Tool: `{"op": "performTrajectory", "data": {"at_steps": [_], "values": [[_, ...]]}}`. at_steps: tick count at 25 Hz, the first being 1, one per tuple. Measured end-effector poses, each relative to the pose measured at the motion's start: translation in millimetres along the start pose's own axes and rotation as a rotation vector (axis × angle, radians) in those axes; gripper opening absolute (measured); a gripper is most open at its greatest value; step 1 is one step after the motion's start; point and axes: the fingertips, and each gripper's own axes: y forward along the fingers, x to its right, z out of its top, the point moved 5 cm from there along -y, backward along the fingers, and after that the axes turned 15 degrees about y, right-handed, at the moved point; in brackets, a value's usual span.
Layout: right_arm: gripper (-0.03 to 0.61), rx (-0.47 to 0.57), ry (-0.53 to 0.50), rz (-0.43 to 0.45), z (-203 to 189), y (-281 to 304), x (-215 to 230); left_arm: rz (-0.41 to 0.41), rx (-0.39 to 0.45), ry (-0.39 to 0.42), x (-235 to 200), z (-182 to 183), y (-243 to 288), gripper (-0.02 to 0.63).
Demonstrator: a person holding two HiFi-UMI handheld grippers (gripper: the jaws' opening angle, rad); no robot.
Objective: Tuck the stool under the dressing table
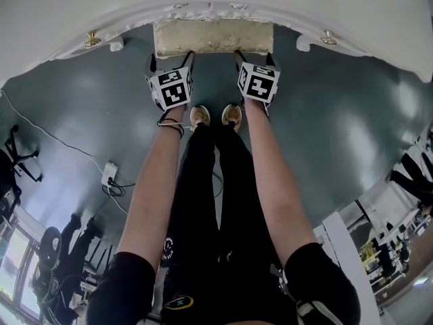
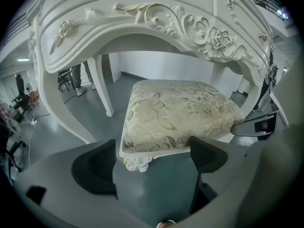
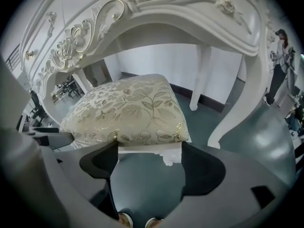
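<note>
stool sat at 12 o'clock, mostly under dressing table | we judged it rigid-framed, soft-cushioned, easy-sliding; best pushed at near rail | left gripper, right gripper stood spread, pinching nothing

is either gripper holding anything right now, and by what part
Nothing is held. The left gripper and the right gripper both have their jaws apart at the near edge of the stool, not clamped on it.
</note>
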Motion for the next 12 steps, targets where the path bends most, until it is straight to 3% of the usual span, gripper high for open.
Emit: {"op": "performTrajectory", "data": {"at_steps": [12], "values": [[0.434,0.043,-0.038,0.033,37,25,-10,0.048,0.032,-0.007,-14,32,28,0.497]]}}
